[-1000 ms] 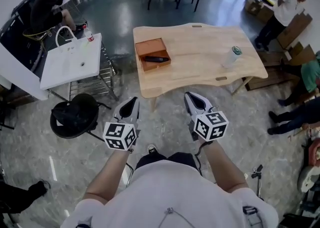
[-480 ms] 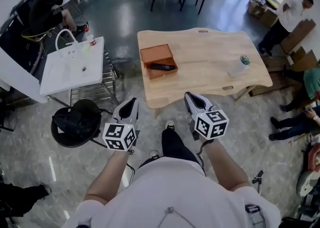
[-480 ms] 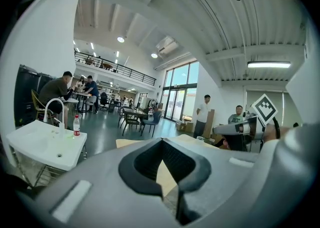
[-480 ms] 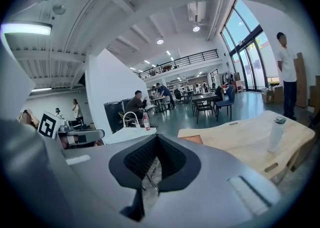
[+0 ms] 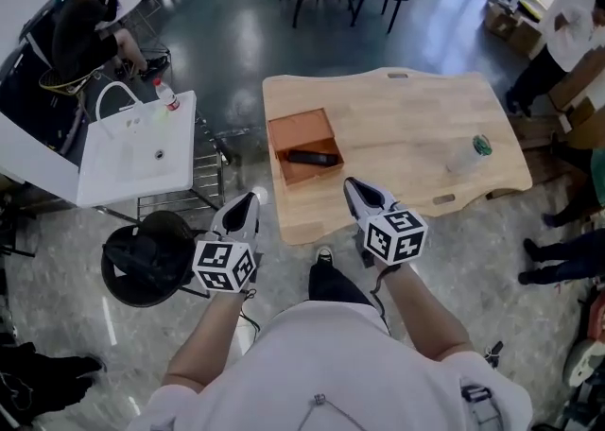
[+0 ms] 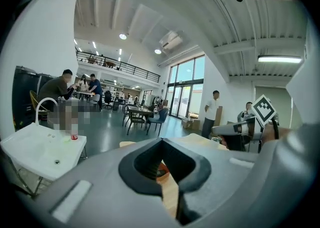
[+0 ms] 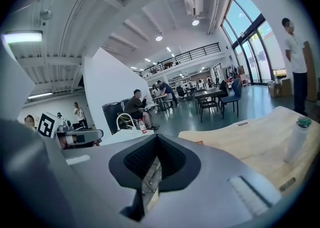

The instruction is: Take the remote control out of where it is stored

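Note:
A black remote control [image 5: 314, 158] lies in an open orange-brown box [image 5: 301, 129] on the near left part of a wooden table [image 5: 406, 127]. My left gripper [image 5: 248, 199] hangs over the floor just left of the table's near corner, its jaws together and empty. At the table's near edge, a little short of the box, my right gripper [image 5: 354, 186] is shut with nothing in it. In the left gripper view the box [image 6: 161, 172] shows only as a sliver past the jaws. From the right gripper view the remote is hidden.
A pale cup with a green lid [image 5: 470, 155] stands on the table's right side. To the left stand a white side table [image 5: 132, 150] carrying a bottle [image 5: 166, 96] and a black stool [image 5: 144, 254]. People sit or stand at far left [image 5: 80, 27] and right [image 5: 581, 13].
The table and box have come nearer in the head view. Both grippers have moved forward together, still shut; the right one now reaches the table's near edge.

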Motion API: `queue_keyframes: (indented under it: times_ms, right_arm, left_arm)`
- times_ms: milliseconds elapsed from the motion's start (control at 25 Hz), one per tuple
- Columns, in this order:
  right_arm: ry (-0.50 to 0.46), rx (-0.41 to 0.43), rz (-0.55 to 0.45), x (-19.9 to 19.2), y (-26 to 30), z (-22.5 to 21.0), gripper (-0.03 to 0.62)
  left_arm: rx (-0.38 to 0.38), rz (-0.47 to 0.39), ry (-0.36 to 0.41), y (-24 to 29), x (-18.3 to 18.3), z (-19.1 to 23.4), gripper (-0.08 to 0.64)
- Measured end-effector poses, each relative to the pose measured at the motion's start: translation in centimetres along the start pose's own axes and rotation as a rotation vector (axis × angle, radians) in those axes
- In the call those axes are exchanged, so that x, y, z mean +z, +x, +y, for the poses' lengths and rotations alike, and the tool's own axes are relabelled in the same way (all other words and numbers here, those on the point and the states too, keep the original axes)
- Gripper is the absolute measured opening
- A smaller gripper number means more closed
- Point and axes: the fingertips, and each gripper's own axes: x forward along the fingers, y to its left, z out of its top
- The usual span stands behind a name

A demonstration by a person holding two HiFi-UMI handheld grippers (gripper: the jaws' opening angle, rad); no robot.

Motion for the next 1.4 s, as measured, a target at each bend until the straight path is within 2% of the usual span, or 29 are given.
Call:
queue_keyframes:
  times_ms: [400,560,760,1000,1200,1320,1400]
  right_arm:
    - [-0.004,0.081,0.052,3.9,11.4,-7.9,0.028]
    - [-0.008,0.099,0.106,3.8,15.1,-9.3,0.028]
    - [-0.029,0.089,0.163,2.2,18.9,-10.0,0.028]
    - [-0.017,0.032,0.287,-2.6,21.8,-11.5,0.028]
    - [-0.061,0.040,0.450,-7.8,25.4,-13.5,0.028]
    - [-0.140,0.065,0.583,-11.3,27.5,-14.1,0.031]
    - [-0.181,0.098,0.680,-14.0,28.9,-14.3,0.112]
  left_arm:
    - [0.065,0.035,0.001,12.2,2.4,4.6,0.000]
    - [0.074,0.063,0.002,15.0,2.8,6.2,0.002]
    - [0.058,0.113,-0.016,17.6,1.4,9.1,0.001]
    - [0.013,0.181,-0.047,19.5,-1.5,11.8,0.001]
    - [0.011,0.213,-0.092,21.0,-4.1,13.8,0.000]
    - [0.025,0.244,-0.137,21.0,-6.5,14.8,0.000]
    - [0.042,0.264,-0.167,21.0,-8.2,15.8,0.001]
